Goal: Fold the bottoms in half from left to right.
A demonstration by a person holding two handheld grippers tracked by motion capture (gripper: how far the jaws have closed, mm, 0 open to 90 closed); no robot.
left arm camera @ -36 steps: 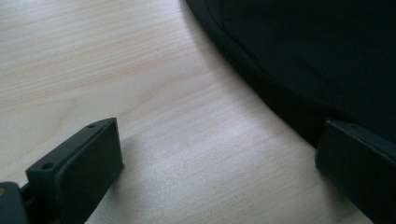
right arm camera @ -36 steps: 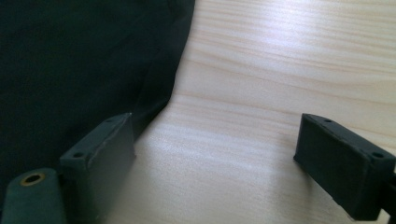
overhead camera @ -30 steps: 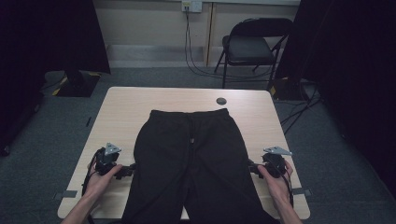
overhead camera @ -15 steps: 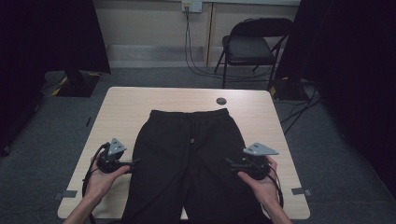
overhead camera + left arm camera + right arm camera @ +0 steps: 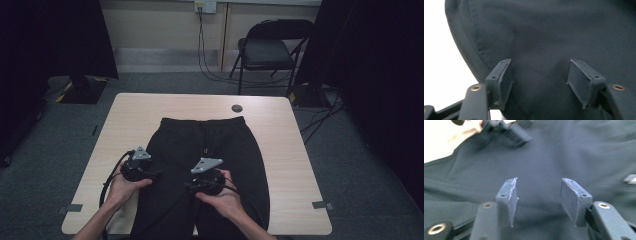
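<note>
In the high view, a pair of black trousers (image 5: 202, 165) lies flat on the worktop (image 5: 280, 150), from the centre of the frame to its lower edge. Their long axis runs up and down the frame, waistband toward the top, legs toward the bottom. Since a second ago the right hand-held gripper (image 5: 189, 186) has swung in from the trousers' right edge to their middle, while the left hand-held gripper (image 5: 159, 175) edged inward onto the left leg; this looks like the start of a fold.

In the left gripper view, its jaws stand apart over the fabric near the seam, and have just been closing; nothing is pinched.

In the right gripper view, the jaws likewise stand apart above cloth, just closing, gripping nothing yet.
</note>
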